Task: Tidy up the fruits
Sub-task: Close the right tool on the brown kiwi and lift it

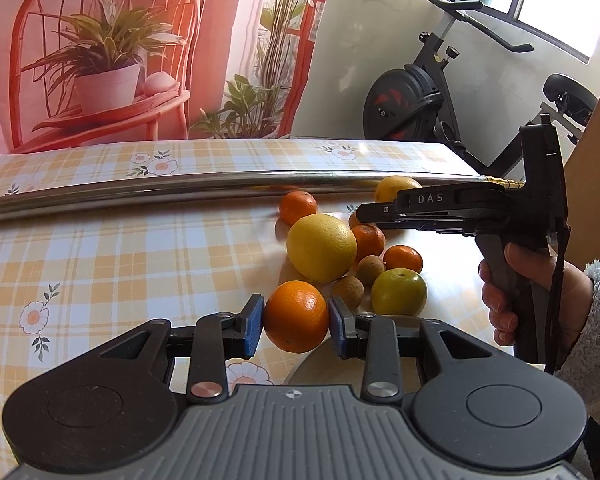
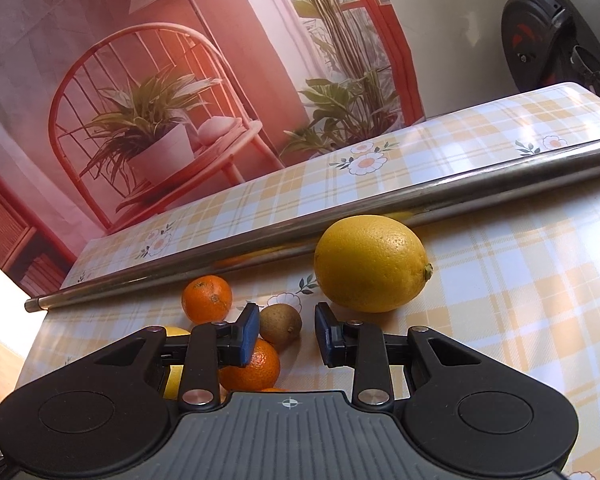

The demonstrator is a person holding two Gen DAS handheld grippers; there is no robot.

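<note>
My left gripper (image 1: pixel 296 320) is shut on an orange (image 1: pixel 296 316), both blue pads against its sides, held just above the table. Beyond it lies a pile of fruit: a big yellow citrus (image 1: pixel 321 248), a green-yellow fruit (image 1: pixel 399 292), small mandarins (image 1: pixel 298 207) and two brown round fruits (image 1: pixel 348 291). My right gripper (image 2: pixel 286 332) is open and empty above a small brown fruit (image 2: pixel 281 325), with mandarins (image 2: pixel 207 298) to its left and a large lemon (image 2: pixel 371 263) just ahead on the right. It also shows in the left wrist view (image 1: pixel 364 214), over the pile.
A long steel rod (image 1: pixel 180 190) lies across the checked tablecloth (image 1: pixel 100 260) behind the fruit. A round pale plate edge (image 1: pixel 320 372) shows under my left gripper. An exercise bike (image 1: pixel 420 96) stands beyond the table's far right corner.
</note>
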